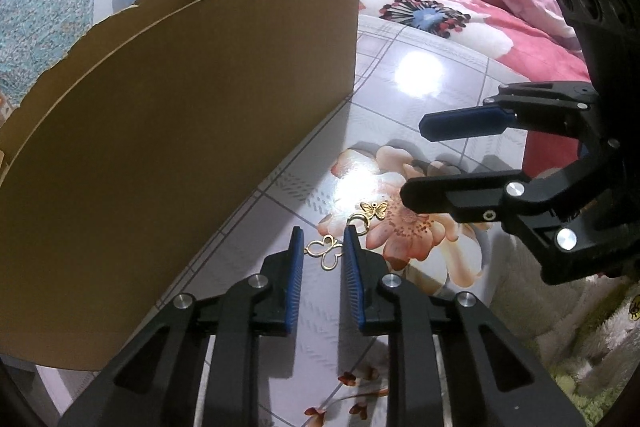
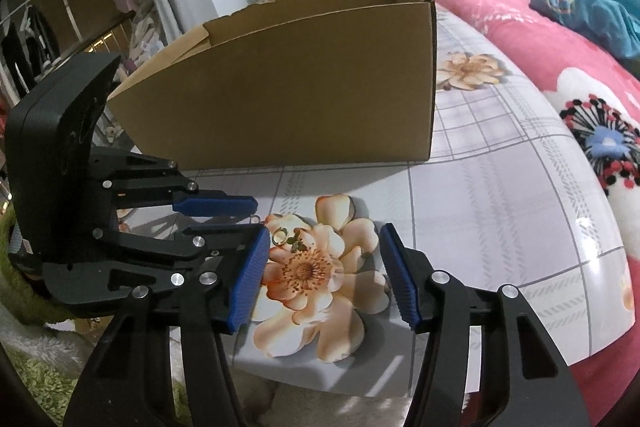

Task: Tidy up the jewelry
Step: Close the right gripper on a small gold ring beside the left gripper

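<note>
Left claw point(image 1: 323, 237) | tilted down | straddling butterfly charm point(image 1: 325, 251), not pressing

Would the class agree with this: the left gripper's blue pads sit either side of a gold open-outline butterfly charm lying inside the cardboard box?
Not quite. The butterfly charm does lie between the left gripper pads, but on the flowered table cover, beside the cardboard box, not inside it. The left wrist view shows this.
</note>
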`<control>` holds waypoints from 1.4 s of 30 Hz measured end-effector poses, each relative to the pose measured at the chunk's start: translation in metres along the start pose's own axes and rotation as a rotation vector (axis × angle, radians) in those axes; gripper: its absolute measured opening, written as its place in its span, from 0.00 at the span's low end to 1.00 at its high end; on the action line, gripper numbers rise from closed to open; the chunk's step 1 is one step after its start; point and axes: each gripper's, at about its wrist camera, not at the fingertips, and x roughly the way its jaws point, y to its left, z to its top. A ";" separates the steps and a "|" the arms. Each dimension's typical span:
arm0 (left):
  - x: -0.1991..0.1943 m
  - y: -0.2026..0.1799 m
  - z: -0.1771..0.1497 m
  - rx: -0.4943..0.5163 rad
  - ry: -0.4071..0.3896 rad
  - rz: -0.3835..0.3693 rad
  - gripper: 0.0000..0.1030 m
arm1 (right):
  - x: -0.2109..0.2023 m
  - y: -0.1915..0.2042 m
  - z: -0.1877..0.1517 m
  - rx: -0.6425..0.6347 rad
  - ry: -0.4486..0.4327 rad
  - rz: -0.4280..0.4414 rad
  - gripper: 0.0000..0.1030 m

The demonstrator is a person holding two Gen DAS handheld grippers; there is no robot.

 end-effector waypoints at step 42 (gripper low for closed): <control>-0.016 0.033 -0.012 -0.083 -0.064 -0.025 0.19 | 0.045 0.057 0.013 -0.234 0.086 -0.048 0.10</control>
